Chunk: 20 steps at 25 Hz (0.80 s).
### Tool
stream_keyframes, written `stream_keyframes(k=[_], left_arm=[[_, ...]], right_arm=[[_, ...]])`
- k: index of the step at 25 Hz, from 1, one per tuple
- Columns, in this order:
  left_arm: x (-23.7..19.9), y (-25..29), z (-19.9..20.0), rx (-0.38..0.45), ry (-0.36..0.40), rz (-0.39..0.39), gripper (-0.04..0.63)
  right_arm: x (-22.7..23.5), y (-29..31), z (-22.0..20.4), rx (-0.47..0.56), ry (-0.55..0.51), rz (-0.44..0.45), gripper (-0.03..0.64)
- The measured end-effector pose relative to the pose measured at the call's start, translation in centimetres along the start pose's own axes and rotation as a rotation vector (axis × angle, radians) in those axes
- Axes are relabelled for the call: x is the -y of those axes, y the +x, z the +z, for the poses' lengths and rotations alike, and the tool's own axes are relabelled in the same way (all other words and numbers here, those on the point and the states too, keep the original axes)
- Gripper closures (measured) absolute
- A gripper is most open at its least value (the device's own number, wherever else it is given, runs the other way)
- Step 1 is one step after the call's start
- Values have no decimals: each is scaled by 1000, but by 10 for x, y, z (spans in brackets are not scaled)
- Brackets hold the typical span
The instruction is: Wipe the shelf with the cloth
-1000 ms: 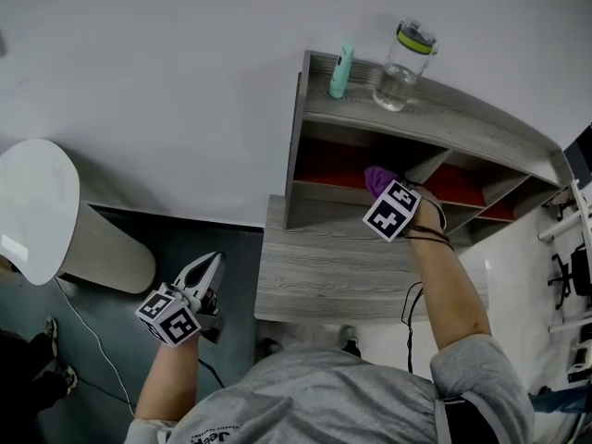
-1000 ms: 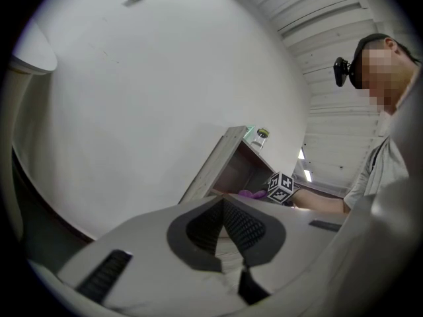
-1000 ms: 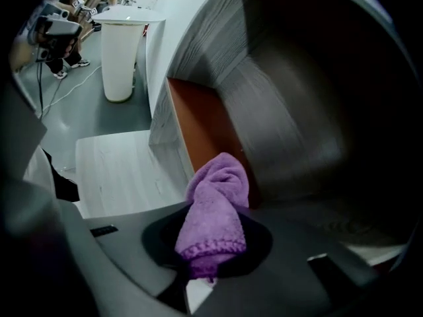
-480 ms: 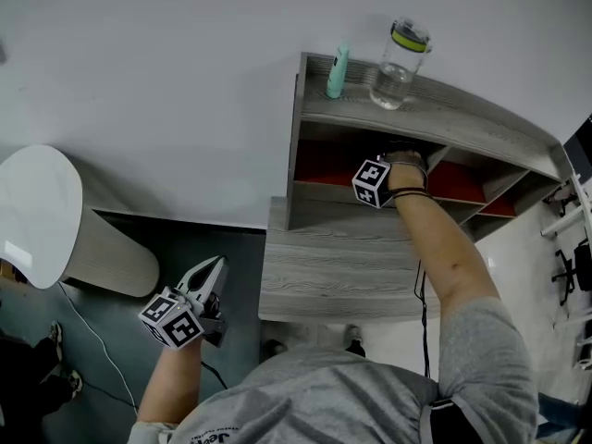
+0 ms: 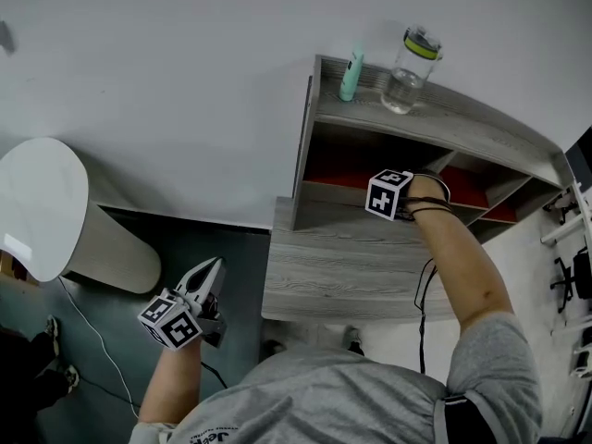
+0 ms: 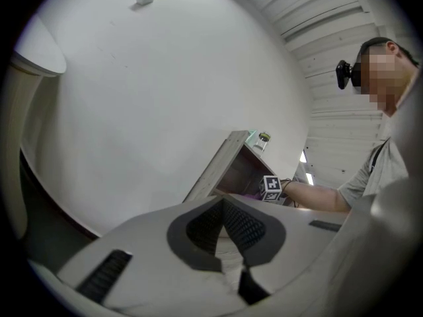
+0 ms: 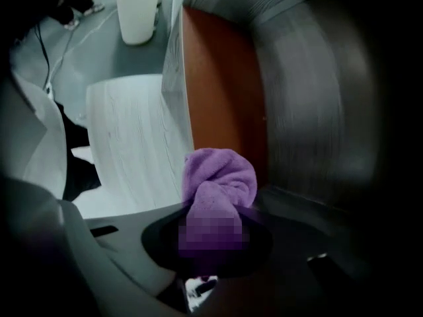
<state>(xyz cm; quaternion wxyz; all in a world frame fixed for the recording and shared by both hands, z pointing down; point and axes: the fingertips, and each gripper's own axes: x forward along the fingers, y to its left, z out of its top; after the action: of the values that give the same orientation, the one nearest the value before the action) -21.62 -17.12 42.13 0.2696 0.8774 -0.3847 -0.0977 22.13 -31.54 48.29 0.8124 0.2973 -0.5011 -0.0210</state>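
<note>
a: where's the cloth (image 7: 220,177) just now?

b: it's a purple bunch clamped in the right tool (image 7: 211,235). that tool is inside the left-hand cubby (image 5: 340,163) of the shelf (image 5: 462,128), at about 1 o'clock in the head view. in the tool's own view the loose end of the cloth pokes out close to the red inside face (image 7: 221,78), near where it meets a darker grey board (image 7: 310,98). i can't tell whether it's touching either one.

a: and the other hand?

b: the left tool (image 5: 211,271) hangs at about 7 o'clock, off the edge of the bench (image 5: 342,276) and over the dark floor (image 5: 111,340). its jaws are pressed together on nothing.

a: so how far along is the wiping?

b: i'd judge it's under way in that one cubby. no dust or streaks show, so i can't say how much of it is clean. the cubbies further toward 3 o'clock look yet to be done. so does the top board, where a bottle (image 5: 412,67) and a small teal thing (image 5: 351,74) stand at about 12 o'clock. those two would need working round.
</note>
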Motion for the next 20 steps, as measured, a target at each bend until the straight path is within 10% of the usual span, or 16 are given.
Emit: stream_keyframes(k=[10, 20], left_arm=[[12, -13, 2, 14, 32, 67, 583], [56, -40, -19, 47, 61, 237, 583]], right_arm=[[68, -132, 101, 1196, 867, 95, 545], [142, -182, 152, 1760, 1226, 233, 543]])
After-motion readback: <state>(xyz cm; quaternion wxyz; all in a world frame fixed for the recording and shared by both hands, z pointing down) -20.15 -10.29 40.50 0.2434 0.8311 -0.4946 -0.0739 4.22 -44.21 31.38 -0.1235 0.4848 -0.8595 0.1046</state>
